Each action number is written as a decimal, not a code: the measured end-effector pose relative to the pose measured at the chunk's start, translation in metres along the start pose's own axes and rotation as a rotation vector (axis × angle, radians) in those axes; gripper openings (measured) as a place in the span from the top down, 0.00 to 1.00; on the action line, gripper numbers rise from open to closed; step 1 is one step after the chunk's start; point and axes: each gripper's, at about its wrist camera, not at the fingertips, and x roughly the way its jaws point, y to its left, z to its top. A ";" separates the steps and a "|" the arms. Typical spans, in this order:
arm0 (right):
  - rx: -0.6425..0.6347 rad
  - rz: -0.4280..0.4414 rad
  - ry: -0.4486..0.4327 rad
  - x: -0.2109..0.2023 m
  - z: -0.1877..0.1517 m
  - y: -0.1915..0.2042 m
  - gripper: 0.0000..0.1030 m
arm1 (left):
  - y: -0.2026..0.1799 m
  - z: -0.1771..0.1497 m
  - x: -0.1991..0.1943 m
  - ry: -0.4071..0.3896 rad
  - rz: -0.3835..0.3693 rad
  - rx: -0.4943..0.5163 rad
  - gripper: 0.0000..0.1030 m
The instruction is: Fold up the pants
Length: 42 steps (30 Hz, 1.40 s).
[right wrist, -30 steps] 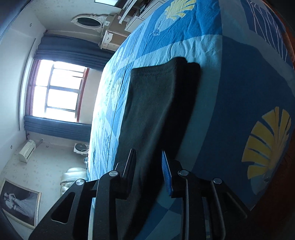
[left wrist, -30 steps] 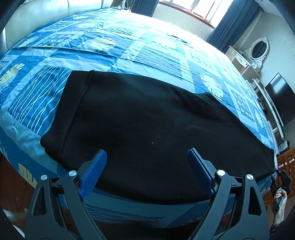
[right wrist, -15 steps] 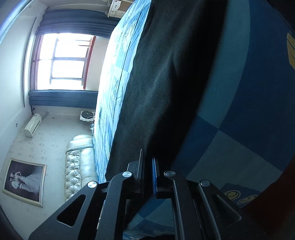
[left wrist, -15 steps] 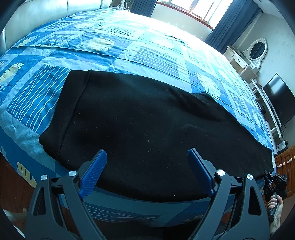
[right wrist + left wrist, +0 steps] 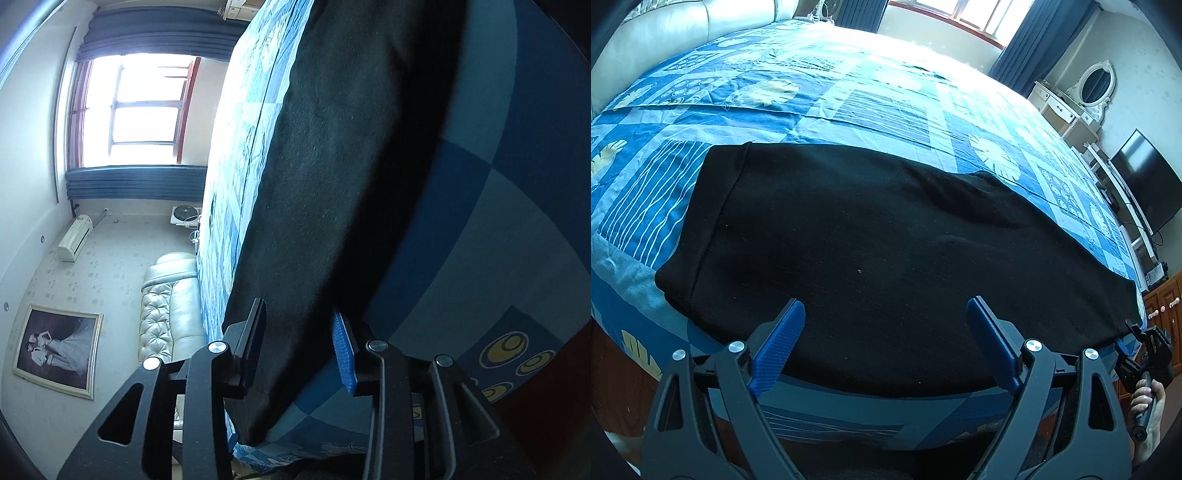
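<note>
Black pants (image 5: 886,251) lie flat and lengthwise across a blue patterned bedspread (image 5: 849,103), waistband at the left. My left gripper (image 5: 886,332) is open wide, hovering over the near edge of the pants, holding nothing. In the right wrist view, my right gripper (image 5: 299,339) has its jaws apart, one on each side of the pant-leg end (image 5: 332,184), with fabric between them. The right gripper also shows in the left wrist view (image 5: 1145,350) at the far right end of the pants.
A white leather headboard (image 5: 665,37) is at the back left. A dresser with an oval mirror (image 5: 1089,92) and a TV (image 5: 1145,184) stand along the right wall. Wooden cabinets (image 5: 1167,306) are beyond the bed's right corner.
The right gripper, nearly shut half a second ago, now has its jaws apart around the pant end. The left gripper has stayed open and nearly still.
</note>
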 end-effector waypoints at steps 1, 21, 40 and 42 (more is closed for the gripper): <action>0.001 0.004 0.012 0.004 -0.003 0.001 0.63 | -0.001 0.000 0.000 0.001 -0.003 0.000 0.14; -0.119 -0.083 0.106 0.028 -0.026 0.020 0.93 | -0.019 -0.006 -0.002 -0.008 0.003 0.062 0.14; -0.296 -0.163 0.134 0.010 -0.034 0.040 0.64 | -0.020 -0.008 -0.001 -0.004 0.042 0.078 0.13; -0.364 -0.162 0.118 0.002 -0.031 0.053 0.55 | -0.021 -0.007 0.000 -0.003 0.056 0.087 0.13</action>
